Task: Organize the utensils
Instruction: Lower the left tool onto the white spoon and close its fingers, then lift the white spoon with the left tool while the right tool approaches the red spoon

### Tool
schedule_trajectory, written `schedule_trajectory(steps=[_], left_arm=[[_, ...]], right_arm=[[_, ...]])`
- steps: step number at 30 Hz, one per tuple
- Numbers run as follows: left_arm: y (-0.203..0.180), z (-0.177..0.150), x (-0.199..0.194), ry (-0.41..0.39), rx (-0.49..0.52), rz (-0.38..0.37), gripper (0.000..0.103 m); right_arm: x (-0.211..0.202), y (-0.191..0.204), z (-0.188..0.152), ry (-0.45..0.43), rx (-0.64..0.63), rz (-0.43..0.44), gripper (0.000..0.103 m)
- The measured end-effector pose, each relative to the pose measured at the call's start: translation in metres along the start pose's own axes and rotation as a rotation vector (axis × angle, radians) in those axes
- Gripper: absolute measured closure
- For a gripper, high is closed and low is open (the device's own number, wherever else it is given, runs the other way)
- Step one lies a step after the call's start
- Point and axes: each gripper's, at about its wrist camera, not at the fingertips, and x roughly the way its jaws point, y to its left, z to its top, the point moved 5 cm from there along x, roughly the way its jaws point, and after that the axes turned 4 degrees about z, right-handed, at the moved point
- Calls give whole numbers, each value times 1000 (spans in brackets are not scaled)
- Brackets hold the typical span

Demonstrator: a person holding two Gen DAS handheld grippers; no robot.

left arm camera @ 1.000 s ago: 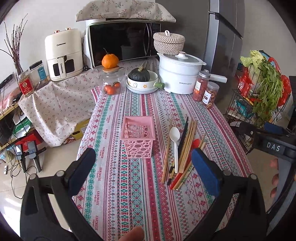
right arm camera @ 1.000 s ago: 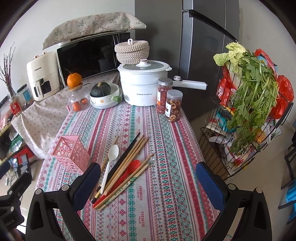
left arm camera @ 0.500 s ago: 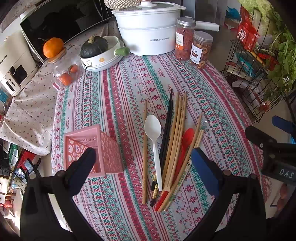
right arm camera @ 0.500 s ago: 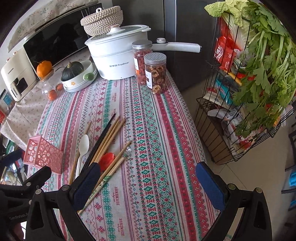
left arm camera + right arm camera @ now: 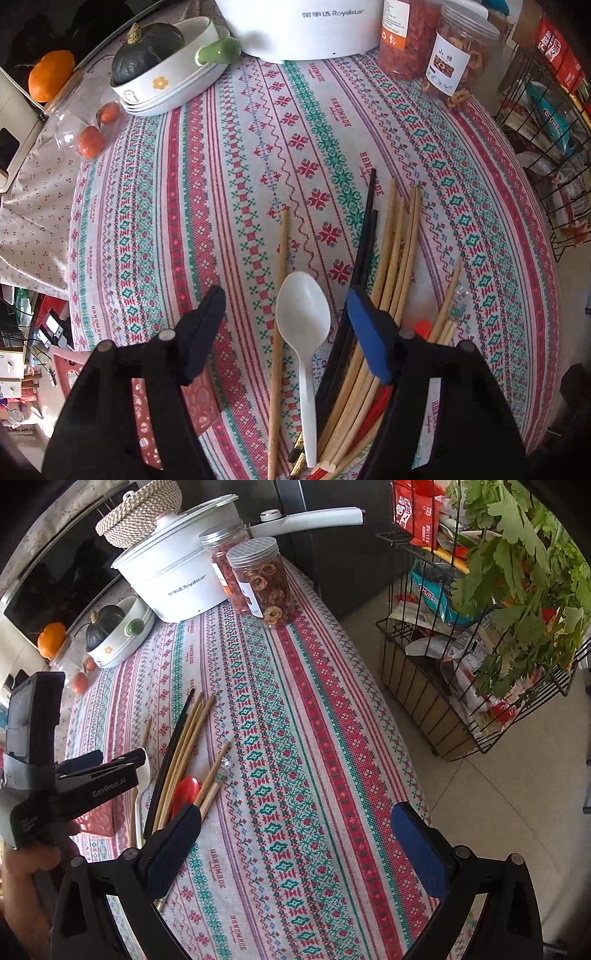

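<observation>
A: Where's the left gripper (image 5: 284, 325)?

B: Pointing steeply down over the white plastic spoon (image 5: 304, 332), which lies on the patterned tablecloth (image 5: 221, 177). Its jaws have just been closing; the spoon's bowl sits between the blue pads, neither pressing on it.

A: And the rest?

B: A lone wooden chopstick (image 5: 279, 332) lies just left of the spoon; black chopsticks (image 5: 364, 243), bamboo ones (image 5: 400, 240) and a red spoon (image 5: 184, 794) are bunched right. The pink basket (image 5: 162, 406) is partly hidden behind the left finger.

A: The right gripper (image 5: 295, 853)?

B: Spread wide over bare cloth, gripping nothing.
</observation>
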Motion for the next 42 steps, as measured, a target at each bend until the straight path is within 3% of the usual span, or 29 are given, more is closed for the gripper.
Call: schedule_trajectory(steps=[6,11,13,16,19,31,37,42], left_arm=[[-8,2,0,-7,39,33,40],[-7,6,-12,-41,56,21,41],[-9,9,-18,-42,57,-8,46],[-11,12,-16,1,39,-74,56],[-10,13,-5,39,22,-88,61],[4,13,36,123,-37,-74,64],[5,9,24,64,-30,-78,67],[18,-5,-19,-80,-56,-156,67]], right_arm=[[1,5,3,-4,-11,6,0],[0,4,3,-7,-1,4,0],[0,5,3,-5,5,12,0],[-1,7,3,-7,5,19,0],[-1,9,3,-9,1,15,0],[2,8,3,-1,-5,18,0],[5,11,3,4,-18,12,0],[8,14,3,12,-16,37,0]])
